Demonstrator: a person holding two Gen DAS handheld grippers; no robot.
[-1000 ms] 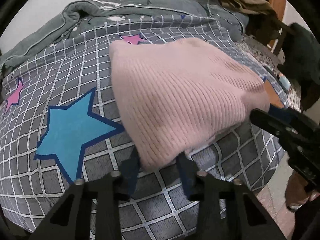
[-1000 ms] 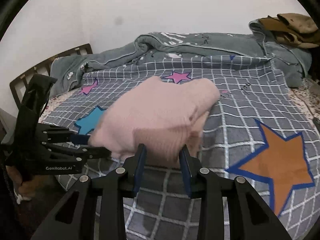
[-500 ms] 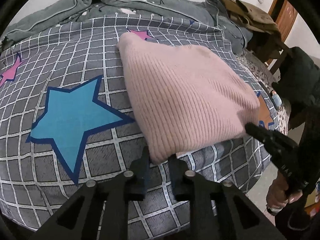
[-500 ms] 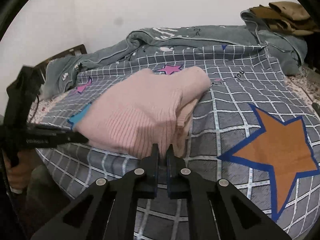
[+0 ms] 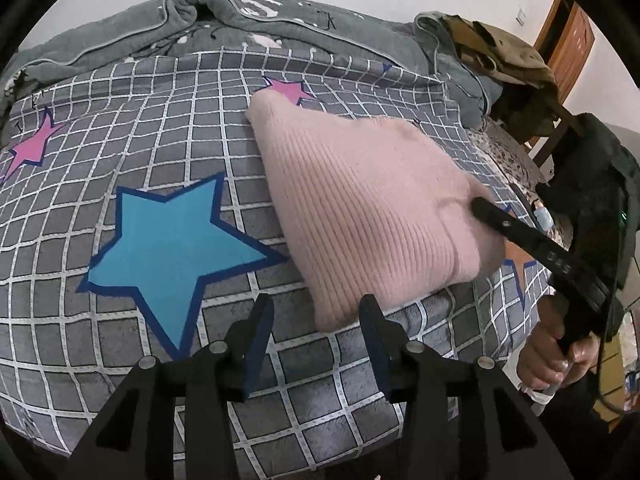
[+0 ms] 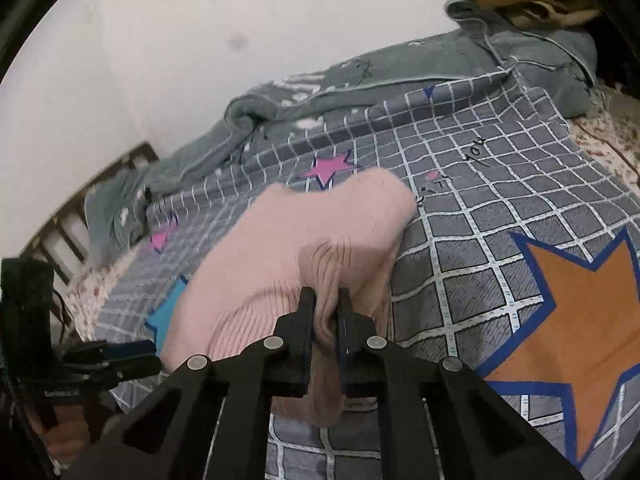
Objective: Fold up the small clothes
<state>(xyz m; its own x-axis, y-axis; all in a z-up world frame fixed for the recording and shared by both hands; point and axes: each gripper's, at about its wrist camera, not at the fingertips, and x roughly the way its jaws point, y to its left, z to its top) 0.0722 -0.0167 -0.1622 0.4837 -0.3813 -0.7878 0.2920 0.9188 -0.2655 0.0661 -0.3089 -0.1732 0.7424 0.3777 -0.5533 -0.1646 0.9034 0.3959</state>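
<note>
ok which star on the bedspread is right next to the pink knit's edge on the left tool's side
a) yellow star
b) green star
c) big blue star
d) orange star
c, in the left wrist view the big blue star lies on the bedspread beside the pink knit, one point reaching toward its edge, just ahead of the left tool.

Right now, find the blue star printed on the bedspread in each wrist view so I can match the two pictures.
Left wrist view: the blue star fills the left-centre, just left of the pink knit garment.
Right wrist view: only a blue sliver shows at lower left, poking out from under the garment's left edge.
Shared landmark: the small pink star beyond the garment's far edge.
</note>
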